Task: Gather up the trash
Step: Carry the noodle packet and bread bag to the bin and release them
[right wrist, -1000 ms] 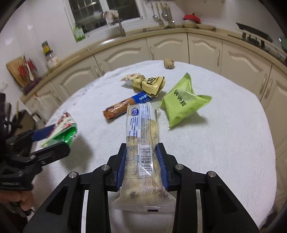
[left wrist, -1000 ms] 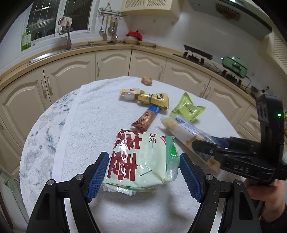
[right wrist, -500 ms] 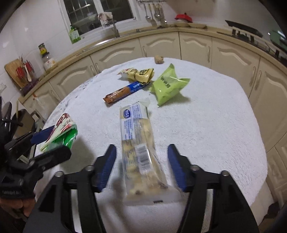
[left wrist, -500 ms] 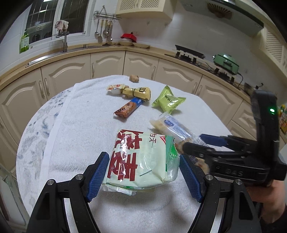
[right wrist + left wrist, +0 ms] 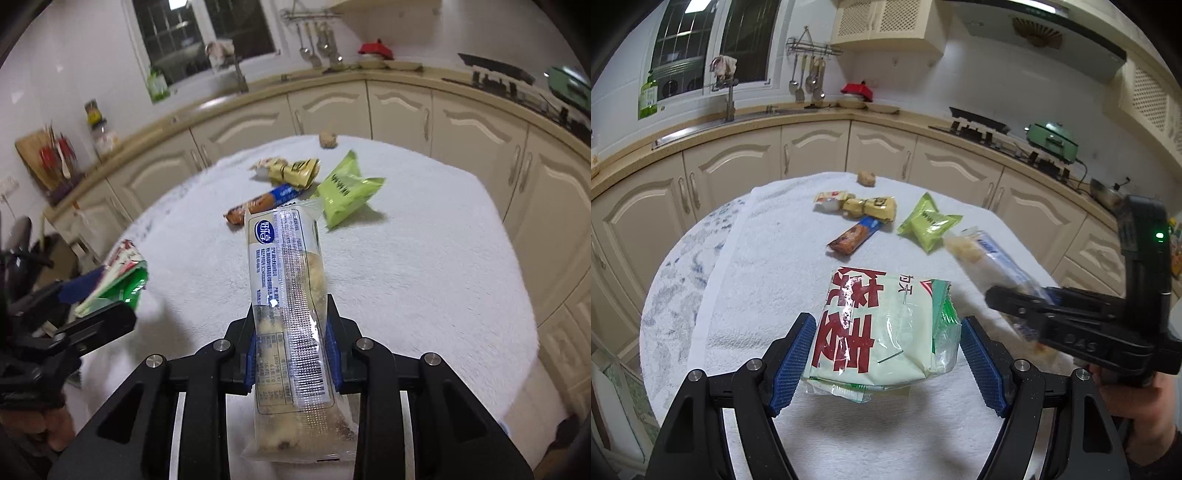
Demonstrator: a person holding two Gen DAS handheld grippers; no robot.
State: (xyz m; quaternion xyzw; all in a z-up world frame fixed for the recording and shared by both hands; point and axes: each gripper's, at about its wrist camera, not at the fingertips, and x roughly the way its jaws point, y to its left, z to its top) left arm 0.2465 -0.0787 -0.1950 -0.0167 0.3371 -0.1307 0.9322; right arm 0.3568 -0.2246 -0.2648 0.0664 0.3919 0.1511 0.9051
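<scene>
The big pale-green packet with red letters is up off the round table, squeezed between the blue pads of the left gripper; the pads press on both its sides, so this gripper is closed on it. The long clear snack wrapper is pinched in the right gripper; its jaws have just been closing, and the wrapper sits tight between them, with its far end sticking up and out toward 12 o'clock.

So two bits of trash look picked up; I think the job is about part way done, not finished.

More trash lies on the white cloth, seen from the left camera; the brown and blue bar wrapper is at 12 o'clock from the big packet; the bright green bag is at about 1 o'clock; the yellow crumpled wrapper and a small pale one touching it are farther back at 12 o'clock; a little brown lump sits near the far edge.

No bin shows in either view, so I cannot tell where the held trash will go.
</scene>
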